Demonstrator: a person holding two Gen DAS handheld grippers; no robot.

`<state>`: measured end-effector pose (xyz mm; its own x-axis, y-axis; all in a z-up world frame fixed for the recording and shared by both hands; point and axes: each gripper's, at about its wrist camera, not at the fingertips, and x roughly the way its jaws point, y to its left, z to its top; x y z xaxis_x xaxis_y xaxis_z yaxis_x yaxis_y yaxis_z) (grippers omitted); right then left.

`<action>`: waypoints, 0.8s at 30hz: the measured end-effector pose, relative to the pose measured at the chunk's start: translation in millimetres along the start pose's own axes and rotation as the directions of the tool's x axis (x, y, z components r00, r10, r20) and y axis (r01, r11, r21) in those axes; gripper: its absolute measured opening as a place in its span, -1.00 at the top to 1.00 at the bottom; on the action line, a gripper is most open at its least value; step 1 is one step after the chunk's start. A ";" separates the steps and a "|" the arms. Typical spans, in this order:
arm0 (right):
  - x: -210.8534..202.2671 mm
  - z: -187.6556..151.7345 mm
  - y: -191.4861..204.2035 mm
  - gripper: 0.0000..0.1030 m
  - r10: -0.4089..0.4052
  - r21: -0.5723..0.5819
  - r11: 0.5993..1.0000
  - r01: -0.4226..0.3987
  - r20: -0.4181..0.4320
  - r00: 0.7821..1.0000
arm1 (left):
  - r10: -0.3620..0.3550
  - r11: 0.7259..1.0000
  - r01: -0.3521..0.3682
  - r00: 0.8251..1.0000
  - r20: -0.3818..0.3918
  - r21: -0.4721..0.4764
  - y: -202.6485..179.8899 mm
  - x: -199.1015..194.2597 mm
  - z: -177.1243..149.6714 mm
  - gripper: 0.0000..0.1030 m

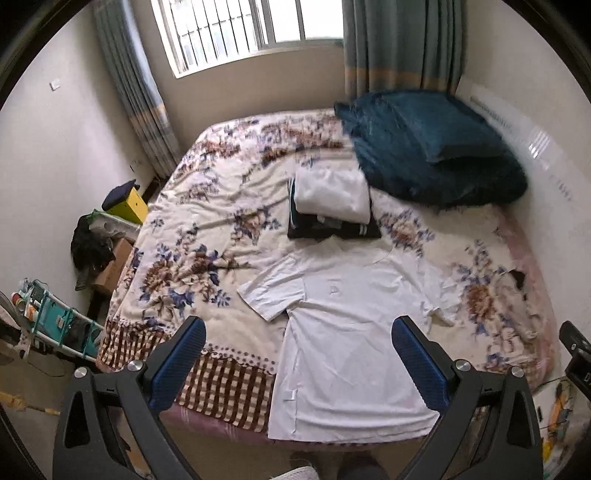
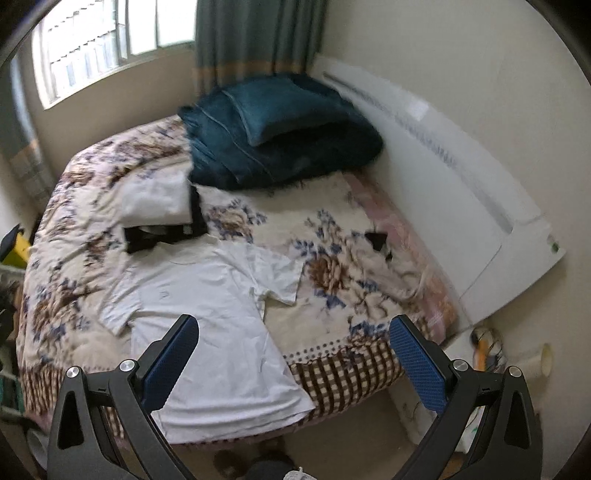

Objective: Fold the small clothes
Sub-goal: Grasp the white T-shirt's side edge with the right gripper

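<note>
Left tool (image 1: pixel 298 363): two black arms tipped with blue ribbed pads, jaws spread wide, nothing between them, held above the foot of the bed. Right tool (image 2: pixel 294 362): same build, jaws equally wide, empty. Below both, a white t-shirt (image 1: pixel 347 332) lies flat and face up on the bed (image 1: pixel 207 229), sleeves spread, collar toward the far end, hem hanging just over the near edge; thin soft knit, lightly creased, one sleeve rumpled. Bed cover is a fuzzy blanket, cream with brown and blue flowers and a brown checked border. Just beyond the collar sits a stack of folded clothes (image 1: pixel 332 206): white piece on top, dark pieces beneath, rectangular. Behind it, against the wall, a teal quilt (image 1: pixel 432 155), thick, folded, with a matching pillow (image 2: pixel 291 110) on top. Barred window (image 1: pixel 240 29) and grey-green curtains (image 1: pixel 402 44) at the far wall.
</note>
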<state>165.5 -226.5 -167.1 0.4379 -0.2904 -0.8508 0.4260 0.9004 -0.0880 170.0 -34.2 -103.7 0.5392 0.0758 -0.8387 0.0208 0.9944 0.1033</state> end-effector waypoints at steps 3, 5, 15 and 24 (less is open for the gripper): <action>76.4 15.4 -1.9 -1.00 -0.005 0.037 0.999 0.007 -0.072 0.997 | 0.007 1.000 -0.006 0.998 -0.060 0.005 -24.0 55.4 7.2 -1.00; 130.1 24.2 -4.0 -1.00 0.009 0.062 0.998 -0.002 -0.124 0.992 | 0.017 1.000 -0.015 0.996 -0.089 0.016 -40.8 90.4 9.6 -1.00; 401.6 19.0 -23.1 -1.00 0.084 0.249 0.968 0.017 -0.390 0.917 | 0.098 0.995 -0.095 0.955 -0.280 0.025 -100.6 289.8 0.7 -1.00; 553.0 -65.9 -59.2 -0.84 0.423 0.750 0.660 0.054 -0.429 0.798 | 0.077 0.991 -0.121 0.869 -0.488 -0.060 -111.0 435.6 -47.7 -1.00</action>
<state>330.3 -419.0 -666.6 0.1899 0.2877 -0.9387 0.8980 0.3357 0.2845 362.5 -108.0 -506.0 0.0592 0.1777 -0.9823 -0.0954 0.9805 0.1716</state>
